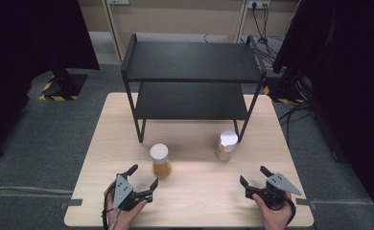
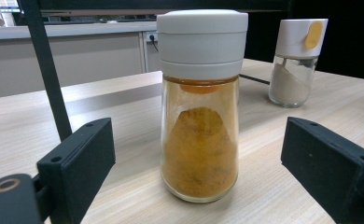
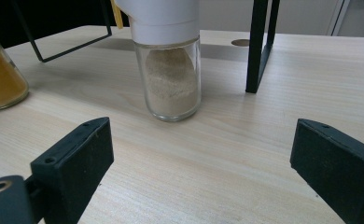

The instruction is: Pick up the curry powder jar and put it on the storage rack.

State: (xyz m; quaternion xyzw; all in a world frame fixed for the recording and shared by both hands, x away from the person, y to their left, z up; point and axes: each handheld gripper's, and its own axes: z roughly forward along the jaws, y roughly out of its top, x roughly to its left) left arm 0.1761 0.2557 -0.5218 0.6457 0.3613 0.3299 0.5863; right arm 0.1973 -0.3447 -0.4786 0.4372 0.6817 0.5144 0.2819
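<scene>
Two jars [image 1: 160, 160] [image 1: 226, 146] stand side by side before the shelf rack [image 1: 192, 79] on the table [image 1: 199, 201].

The table [image 1: 194, 201] was pale wood-grain laminate, smooth with a soft sheen. Toward its far edge, the shelf rack [image 1: 190, 67] looked like matt black metal, its boards dull and dark. The orange spice jar [image 2: 199, 112] had a clear, glossy glass body, coarse ochre powder inside, and a matt white plastic cap. The pale spice jar [image 3: 171, 60] was the same glossy glass with a white plastic top, holding fine beige grains. The left gripper [image 2: 199, 158] and right gripper [image 3: 203, 158] had matt black plastic jaws, faintly grainy.
</scene>
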